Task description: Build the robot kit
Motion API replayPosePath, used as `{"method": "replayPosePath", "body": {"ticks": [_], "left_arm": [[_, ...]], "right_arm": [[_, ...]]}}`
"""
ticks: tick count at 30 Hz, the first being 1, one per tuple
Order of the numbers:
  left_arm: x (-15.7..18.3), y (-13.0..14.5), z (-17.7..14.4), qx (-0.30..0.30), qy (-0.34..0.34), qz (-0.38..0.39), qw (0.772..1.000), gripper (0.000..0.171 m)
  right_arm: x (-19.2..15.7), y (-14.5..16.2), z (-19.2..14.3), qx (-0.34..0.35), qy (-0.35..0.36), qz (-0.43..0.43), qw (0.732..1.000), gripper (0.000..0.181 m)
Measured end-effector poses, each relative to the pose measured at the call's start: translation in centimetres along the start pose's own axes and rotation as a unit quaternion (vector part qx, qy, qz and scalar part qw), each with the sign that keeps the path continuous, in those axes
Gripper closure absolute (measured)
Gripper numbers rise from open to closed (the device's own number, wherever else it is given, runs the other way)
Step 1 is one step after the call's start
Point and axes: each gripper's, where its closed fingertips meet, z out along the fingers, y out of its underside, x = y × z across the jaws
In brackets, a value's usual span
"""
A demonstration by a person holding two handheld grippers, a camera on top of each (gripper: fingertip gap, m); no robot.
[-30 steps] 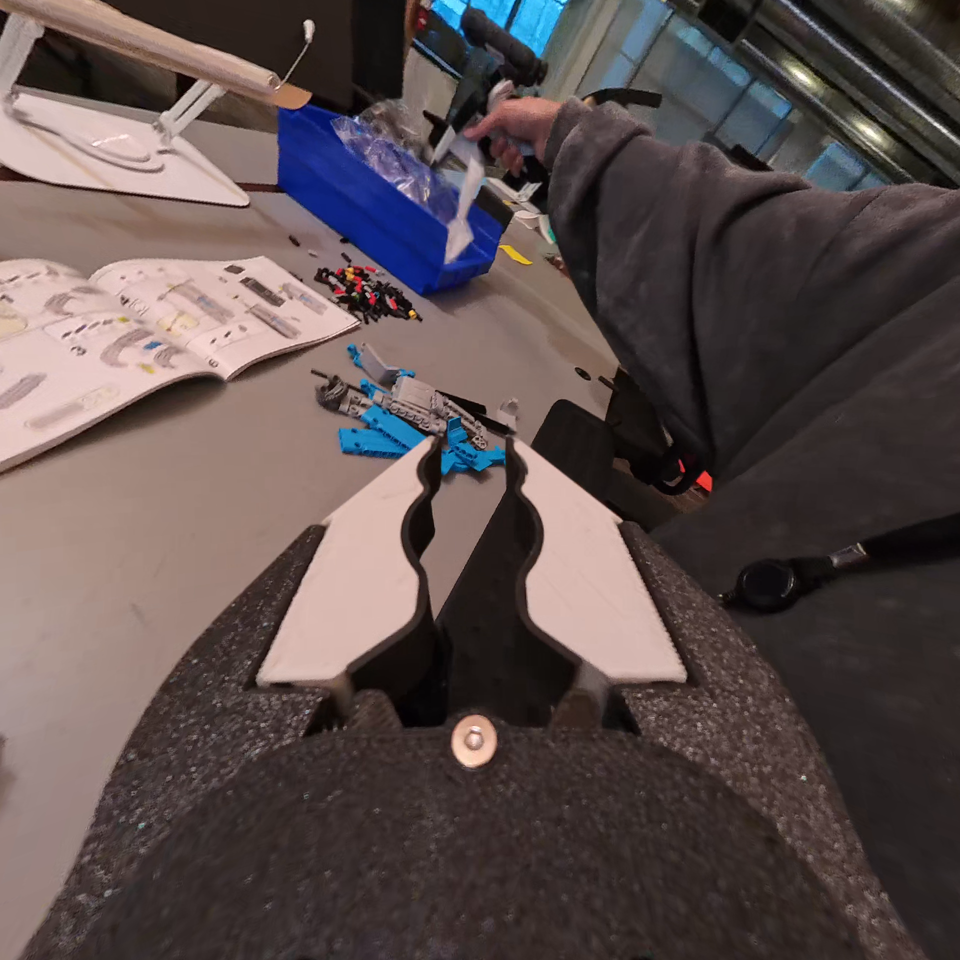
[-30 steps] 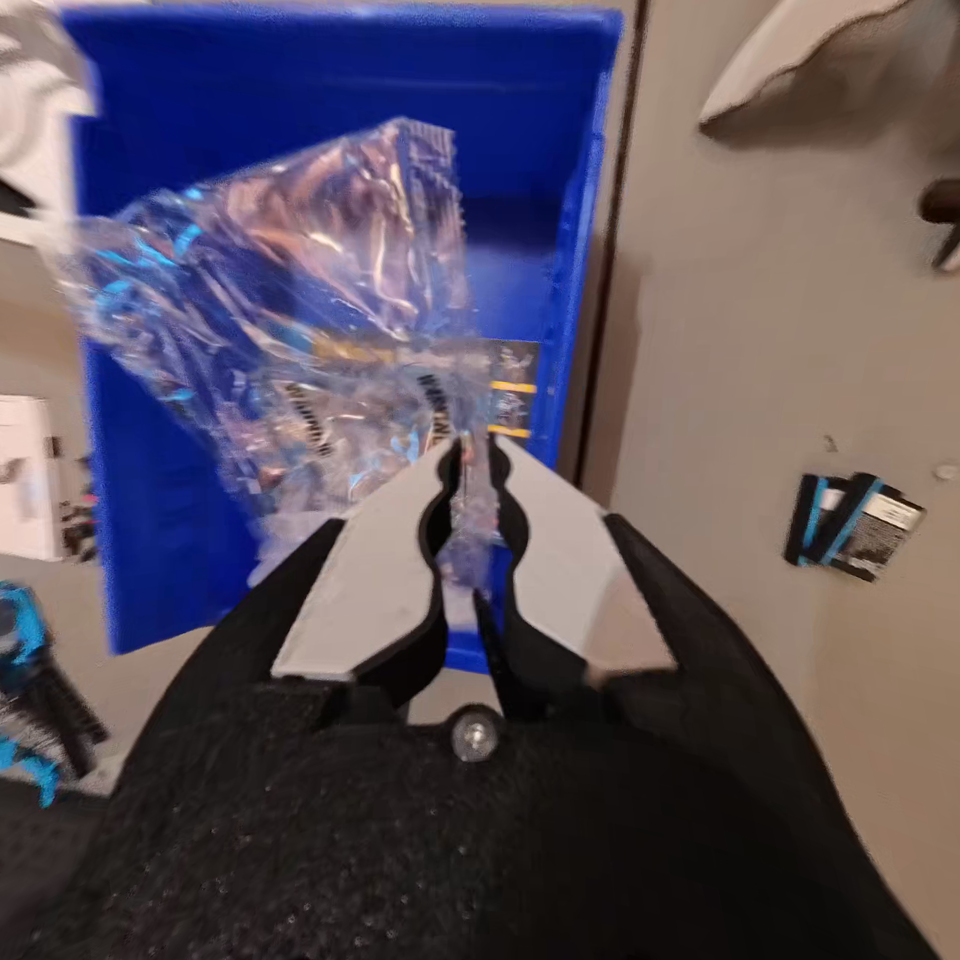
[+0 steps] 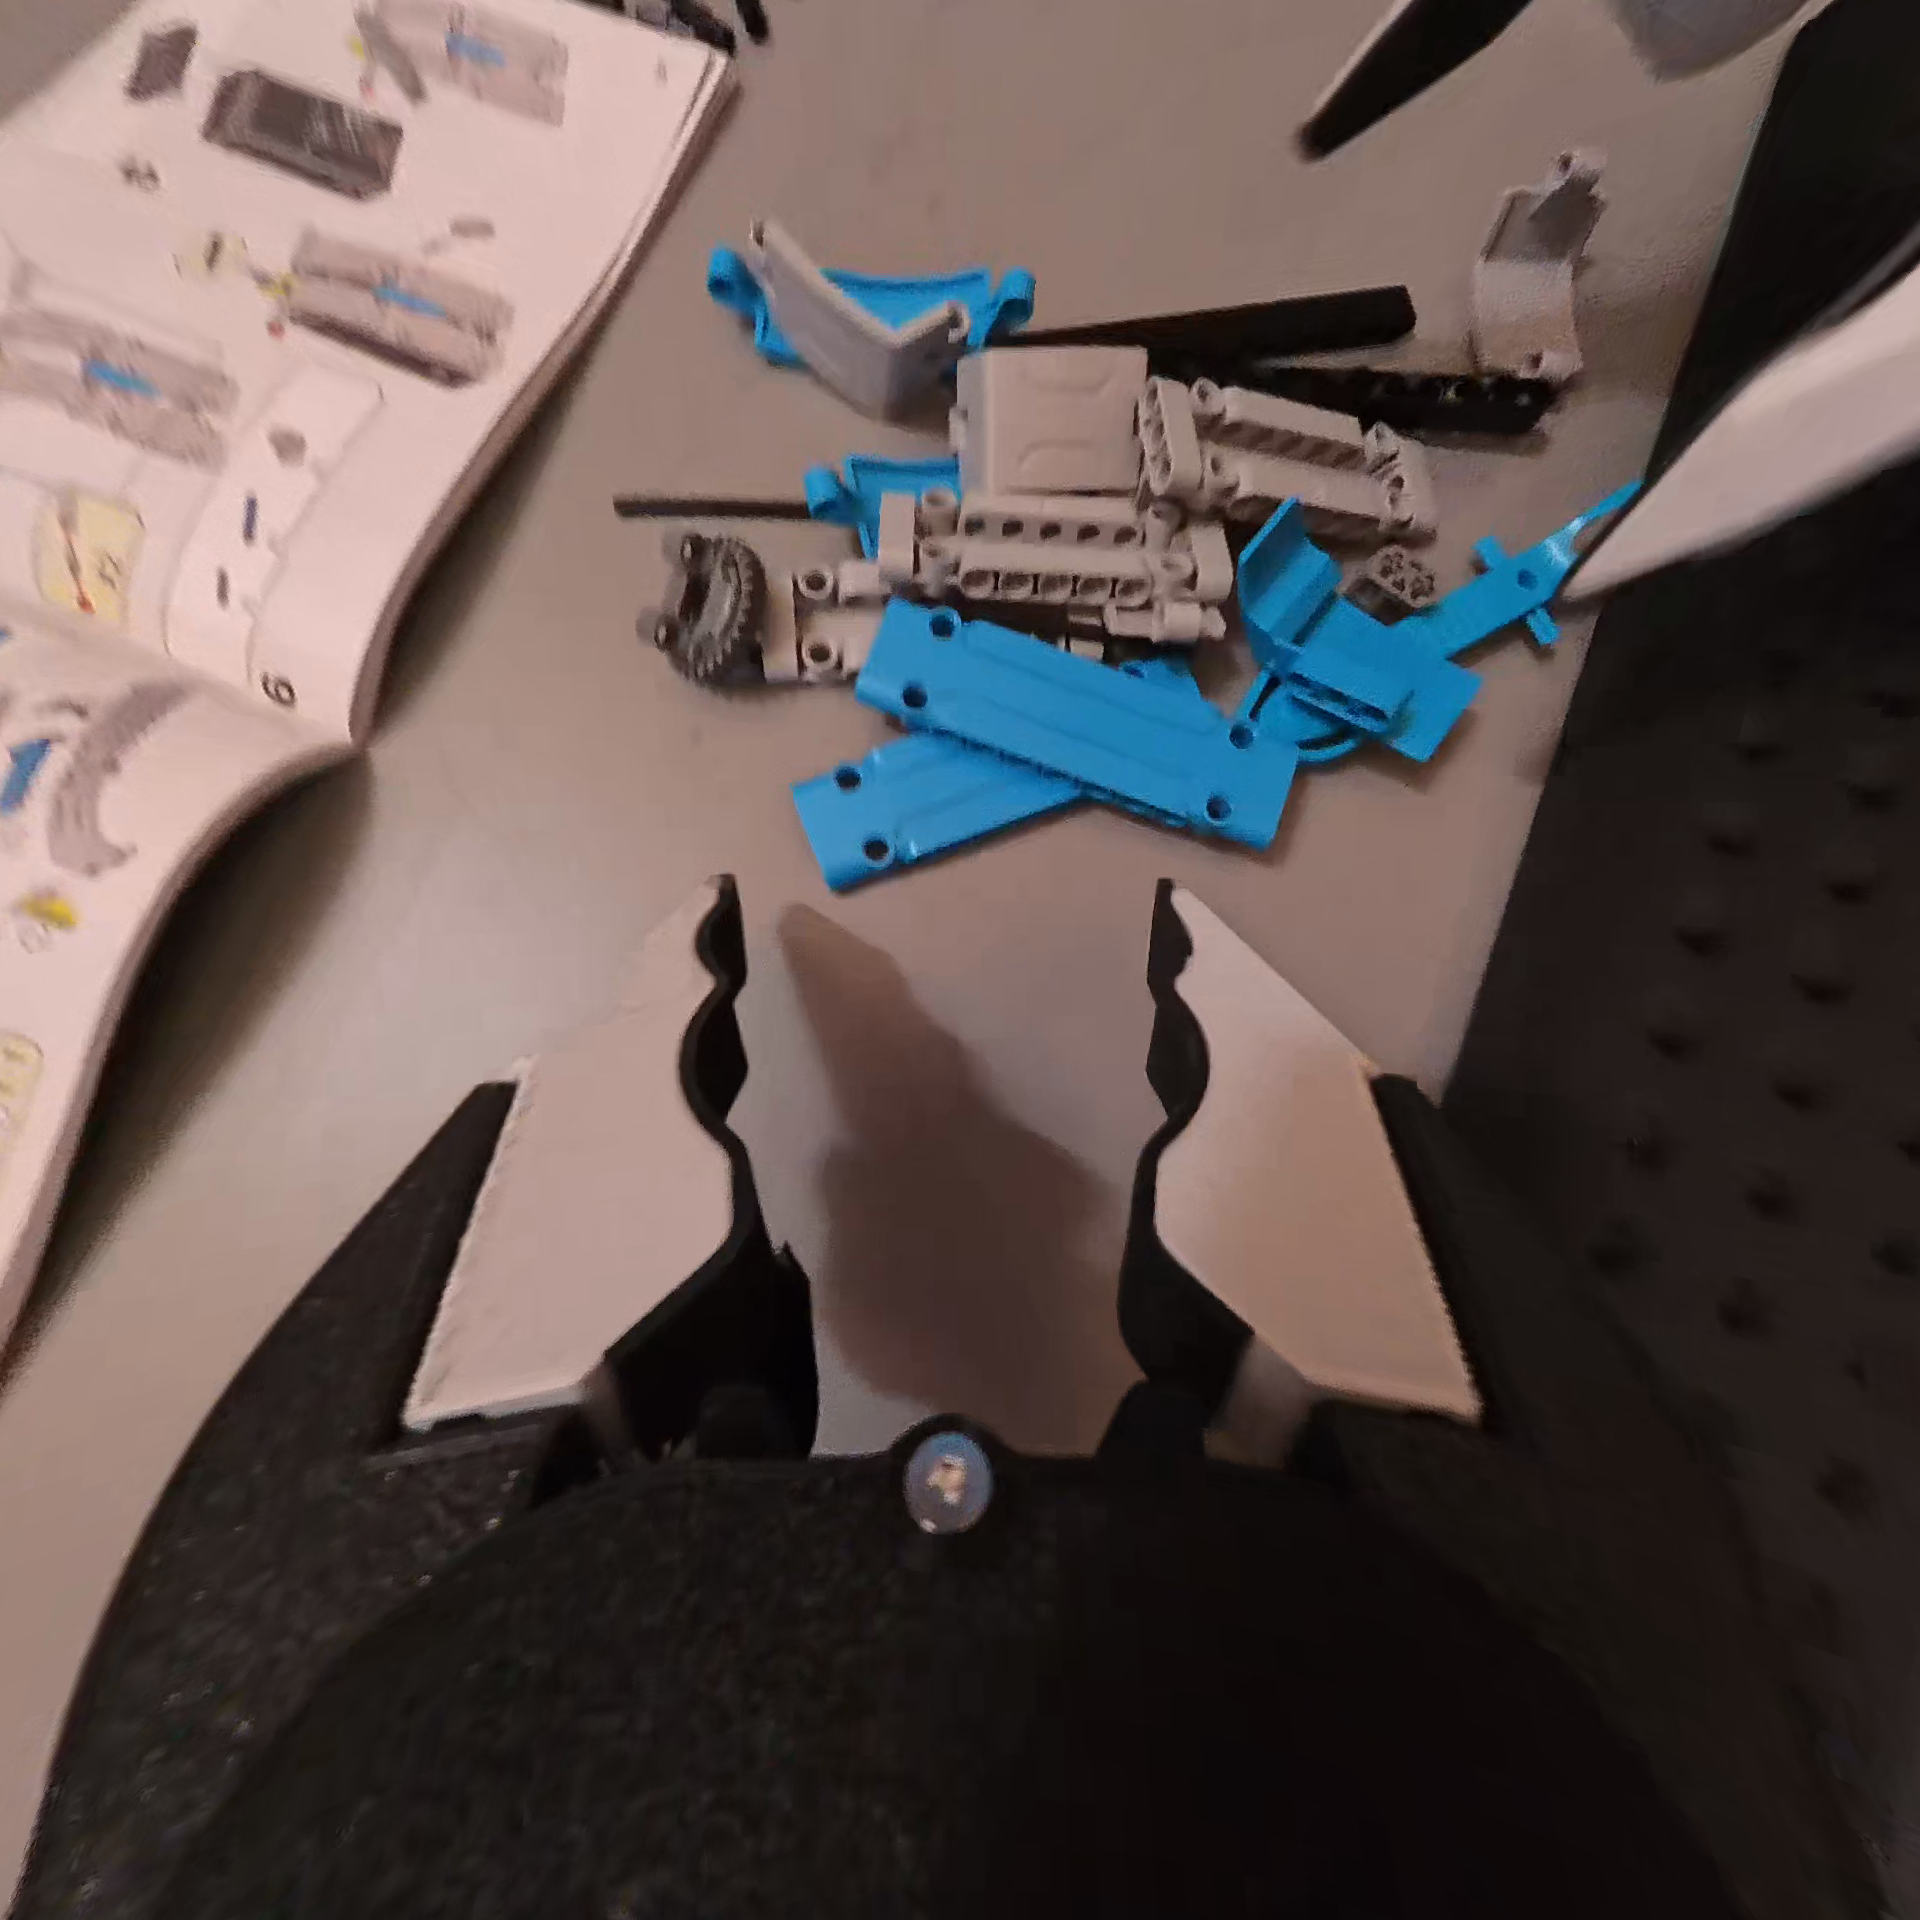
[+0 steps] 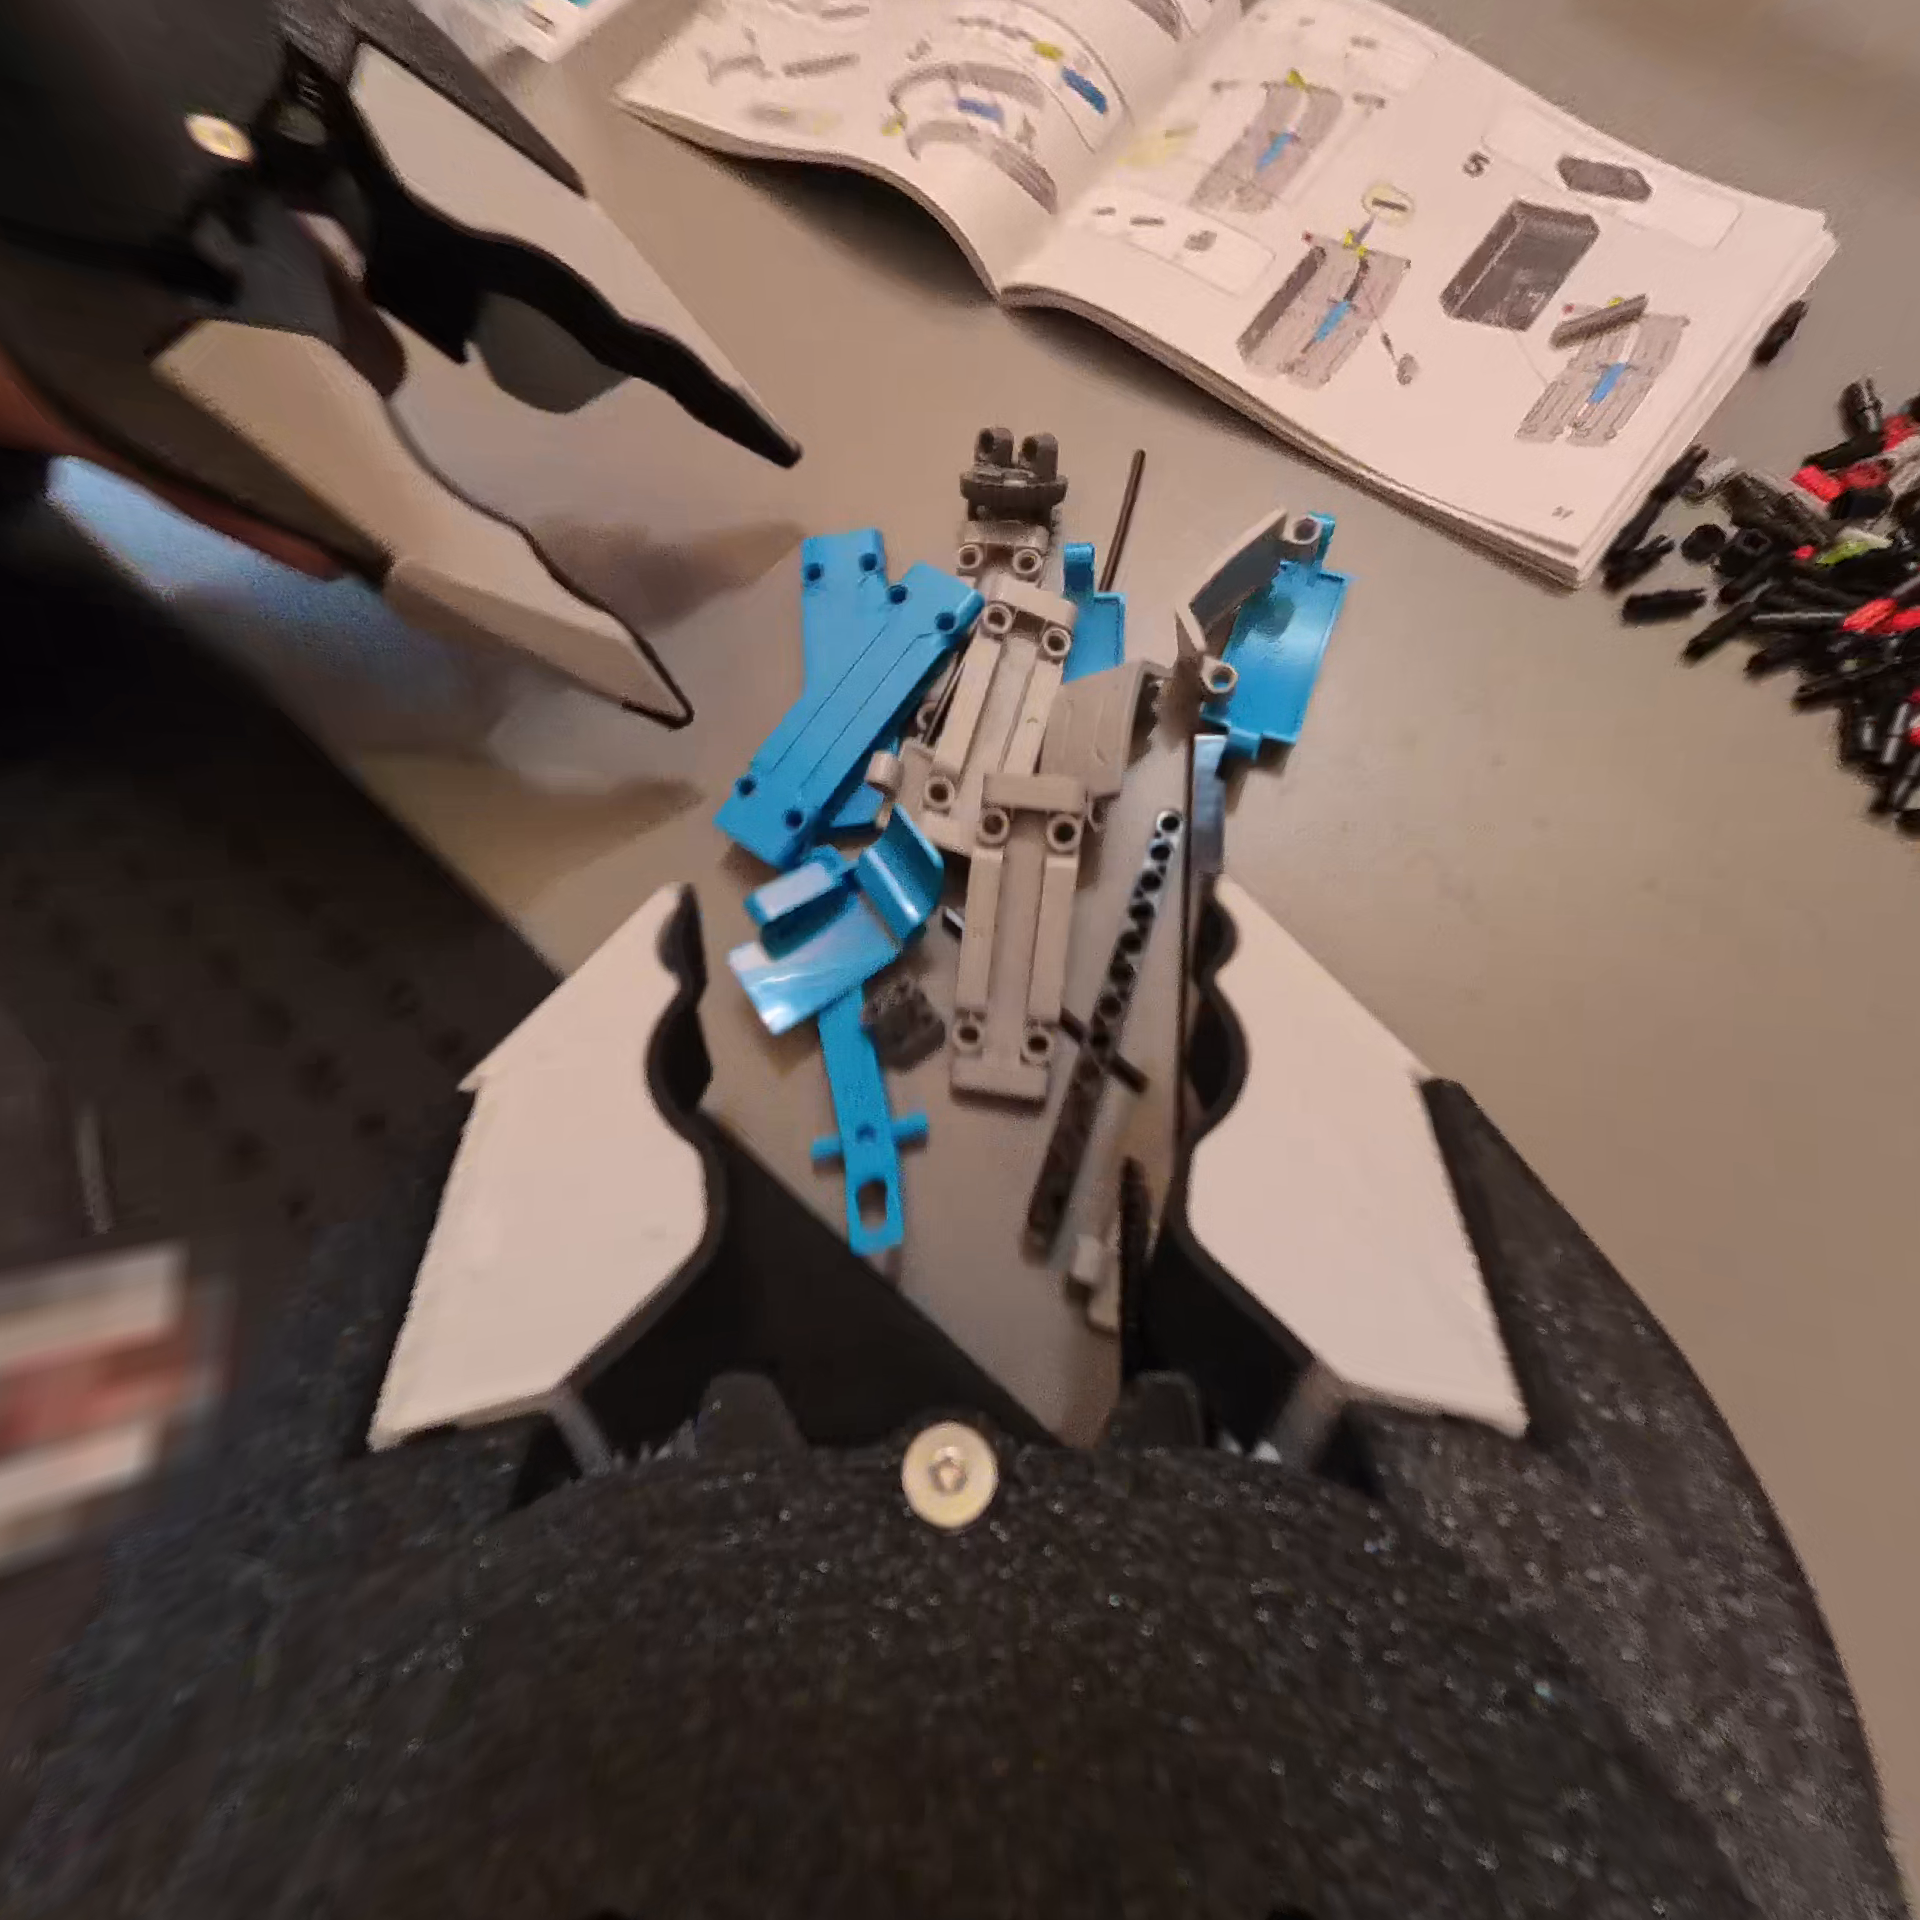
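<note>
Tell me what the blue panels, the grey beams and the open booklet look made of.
Blue panels: moulded plastic, it seems, semi-glossy, with crisp pin holes and highlights on the curved ones. Grey beams: likely the same hard plastic, matte, with round moulded holes. Booklet: printed paper, with pages that curve at the spine and stacked sheet edges. Both grippers are open and hold nothing.

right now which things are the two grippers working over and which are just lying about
At the grippers: left gripper, open; right gripper, open; pile of blue and grey building pieces, before both.
Lying about: open instruction booklet; heap of black and red pins; grey table.
</note>
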Motion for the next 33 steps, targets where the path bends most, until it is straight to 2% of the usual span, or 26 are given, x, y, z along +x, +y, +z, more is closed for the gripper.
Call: {"method": "replayPosePath", "body": {"ticks": [3, 5, 8, 11, 12, 15, 18, 22, 24, 29, 33], "left_arm": [[-0.7, -0.4, 0.8, -0.004, -0.005, 0.021, 1.0, 0.098], [-0.8, -0.6, 1.1, -0.008, 0.001, 0.03, 1.0, 0.105], [-0.3, -0.6, 1.7, -0.017, 0.021, 0.043, 0.999, 0.116], [0.0, -0.6, 2.5, -0.035, 0.028, 0.061, 0.997, 0.12], [0.3, -1.0, 2.7, -0.033, 0.037, 0.06, 0.997, 0.126], [1.1, -2.0, 3.7, -0.037, 0.042, 0.074, 0.996, 0.129], [1.8, -3.4, 5.0, -0.038, 0.032, 0.081, 0.996, 0.131], [3.4, -5.9, 6.9, -0.027, 0.045, 0.082, 0.995, 0.134], [4.1, -7.2, 8.0, -0.026, 0.047, 0.09, 0.994, 0.135], [6.0, -11.0, 11.2, -0.019, 0.046, 0.116, 0.992, 0.133], [8.0, -14.1, 13.7, -0.01, 0.069, 0.125, 0.99, 0.133]], "right_arm": [[0.1, 0.0, 3.0, -0.033, 0.046, -0.001, 0.998, 0.07], [0.9, 0.3, 3.7, -0.056, 0.066, 0.024, 0.996, 0.057], [2.5, 1.7, 4.2, -0.099, 0.101, 0.04, 0.989, 0.056], [1.7, 2.6, 4.6, -0.115, 0.07, 0.032, 0.99, 0.06], [1.8, 2.9, 4.5, -0.118, 0.068, 0.018, 0.991, 0.063], [2.6, 3.1, 4.0, -0.113, 0.067, -0.009, 0.991, 0.08], [4.2, 3.3, 3.0, -0.11, 0.057, -0.019, 0.992, 0.111], [6.2, 4.3, 1.4, -0.108, 0.039, -0.03, 0.993, 0.14], [7.3, 5.1, 0.4, -0.11, 0.034, -0.034, 0.993, 0.147], [10.9, 6.9, -2.2, -0.118, 0.042, -0.019, 0.992, 0.148], [14.9, 8.8, -5.0, -0.132, 0.081, -0.003, 0.988, 0.149]]}}
